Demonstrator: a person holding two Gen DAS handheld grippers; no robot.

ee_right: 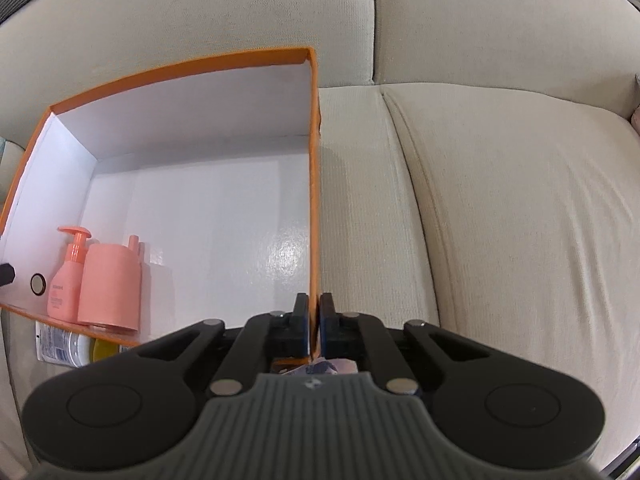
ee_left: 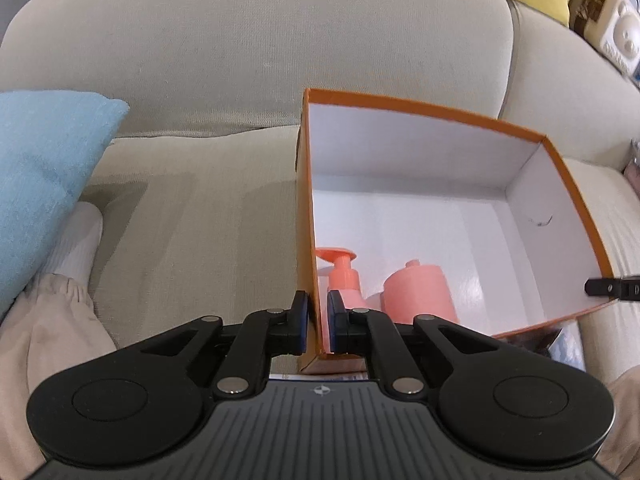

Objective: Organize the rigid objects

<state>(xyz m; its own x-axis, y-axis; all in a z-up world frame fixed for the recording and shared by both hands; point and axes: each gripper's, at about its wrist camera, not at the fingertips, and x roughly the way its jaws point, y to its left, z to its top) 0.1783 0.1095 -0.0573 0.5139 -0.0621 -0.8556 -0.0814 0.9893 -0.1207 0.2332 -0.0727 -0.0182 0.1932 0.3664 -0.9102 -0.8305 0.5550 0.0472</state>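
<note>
The left gripper (ee_left: 317, 312) is clamped on the left wall of the orange box (ee_left: 424, 148), and the right gripper (ee_right: 314, 316) is clamped on its right wall; the box rests on the beige sofa (ee_right: 500, 208). Inside, at the near left corner, a pink pump bottle (ee_right: 66, 276) and a pink cylinder (ee_right: 111, 286) stand upright, touching. Judged partly done: a white tube (ee_right: 60, 346) lies outside, just beneath the box's near edge. A blue cushion (ee_left: 48, 184) sits well left of the box.
</note>
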